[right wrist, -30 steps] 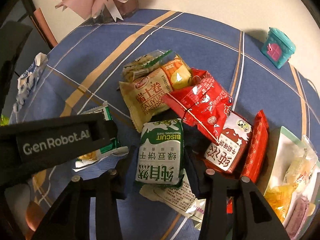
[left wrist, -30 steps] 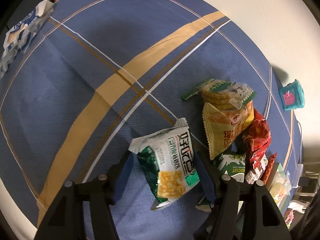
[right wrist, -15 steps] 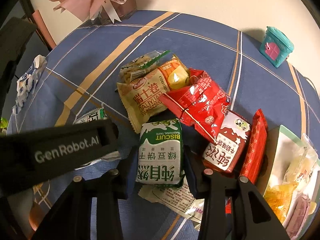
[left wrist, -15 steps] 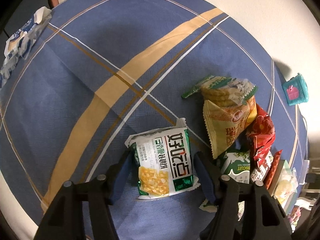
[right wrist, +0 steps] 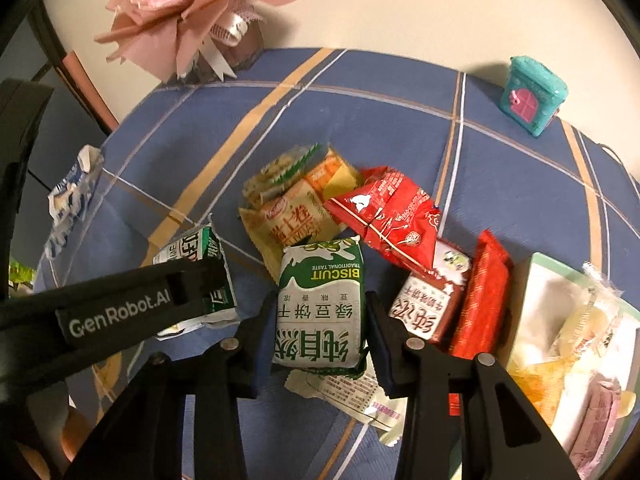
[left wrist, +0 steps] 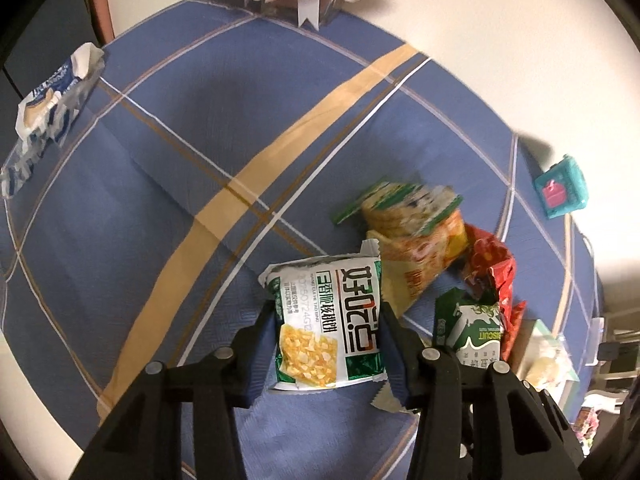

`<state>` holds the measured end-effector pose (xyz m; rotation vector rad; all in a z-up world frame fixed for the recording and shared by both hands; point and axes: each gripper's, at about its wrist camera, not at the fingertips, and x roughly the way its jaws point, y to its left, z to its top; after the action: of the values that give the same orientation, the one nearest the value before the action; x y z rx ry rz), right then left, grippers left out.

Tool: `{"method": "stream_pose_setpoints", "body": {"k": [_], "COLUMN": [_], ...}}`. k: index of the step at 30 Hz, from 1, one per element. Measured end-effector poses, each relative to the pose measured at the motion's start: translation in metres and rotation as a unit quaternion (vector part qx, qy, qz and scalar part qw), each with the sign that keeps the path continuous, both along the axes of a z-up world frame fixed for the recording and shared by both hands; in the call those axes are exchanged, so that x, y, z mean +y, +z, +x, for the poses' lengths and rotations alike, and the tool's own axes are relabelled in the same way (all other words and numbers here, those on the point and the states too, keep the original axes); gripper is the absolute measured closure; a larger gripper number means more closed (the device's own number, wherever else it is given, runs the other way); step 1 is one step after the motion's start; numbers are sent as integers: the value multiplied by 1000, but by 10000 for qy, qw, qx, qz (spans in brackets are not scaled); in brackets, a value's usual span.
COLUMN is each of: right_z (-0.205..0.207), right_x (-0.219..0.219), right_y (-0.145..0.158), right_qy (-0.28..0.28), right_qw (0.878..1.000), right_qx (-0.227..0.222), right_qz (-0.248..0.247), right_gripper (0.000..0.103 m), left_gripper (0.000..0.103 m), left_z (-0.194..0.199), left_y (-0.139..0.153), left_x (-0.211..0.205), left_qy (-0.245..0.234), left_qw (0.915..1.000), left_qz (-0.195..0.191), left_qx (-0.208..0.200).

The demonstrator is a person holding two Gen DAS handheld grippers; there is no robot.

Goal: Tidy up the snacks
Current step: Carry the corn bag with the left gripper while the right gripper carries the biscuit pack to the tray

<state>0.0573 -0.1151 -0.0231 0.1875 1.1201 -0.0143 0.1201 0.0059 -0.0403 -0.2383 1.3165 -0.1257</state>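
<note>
My left gripper [left wrist: 326,312] has its jaws closing, and its pads press the sides of a green and white corn snack packet [left wrist: 320,344] held clear of the blue plaid tablecloth [left wrist: 160,200]. My right gripper [right wrist: 320,304] is shut on a green and white biscuit packet [right wrist: 320,272], lifted just above the snack pile. The right wrist view shows the left gripper's black body [right wrist: 120,312] at lower left with the corn packet [right wrist: 200,256] in it. The biscuit packet [left wrist: 476,328] also shows in the left wrist view.
The pile holds a yellow packet [right wrist: 292,220], red packets [right wrist: 392,216] and a white wrapper [right wrist: 344,392]. A pale box [right wrist: 536,280] of snacks stands at right. A teal toy house [right wrist: 532,96], a pink bouquet [right wrist: 180,8] and a blue-white packet [right wrist: 72,192] sit near the table's edges.
Both grippers have risen, each with its packet. The left jaws have narrowed onto the corn packet, which now sits squarer between the fingers. The table looks farther away in both views.
</note>
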Motion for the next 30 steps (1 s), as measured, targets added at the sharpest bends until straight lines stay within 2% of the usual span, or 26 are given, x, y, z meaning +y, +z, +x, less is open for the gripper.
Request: {"method": "stream_pose_setpoints", "body": {"k": [8,16,23,30], "right_z": [-15,-38,-73,-121], "right_x": [-18,-67,-134,-200], "right_y": [35,58,77,94], "right_qy": [-268,-963,-1789,-2667], "right_qw": [9994,9951,9833,9630], "right_qx": [-228,-234,-296,-377], "right_qz": [-26,68,135,69], "right_gripper": [60,60,60,60], "left_gripper": [52,52,52,52], "left_z": [-9,-21,-40,-73], "left_y": [35,68,92,105], "left_x": [10,0,-36,-106], "left_qy": [30,-52,-427,-1204], "left_qw": [9993,9971,9940,9867], "left_qz": [-170,-359,-489,-545], "left_qx": [-317,-676,-880,-944]}}
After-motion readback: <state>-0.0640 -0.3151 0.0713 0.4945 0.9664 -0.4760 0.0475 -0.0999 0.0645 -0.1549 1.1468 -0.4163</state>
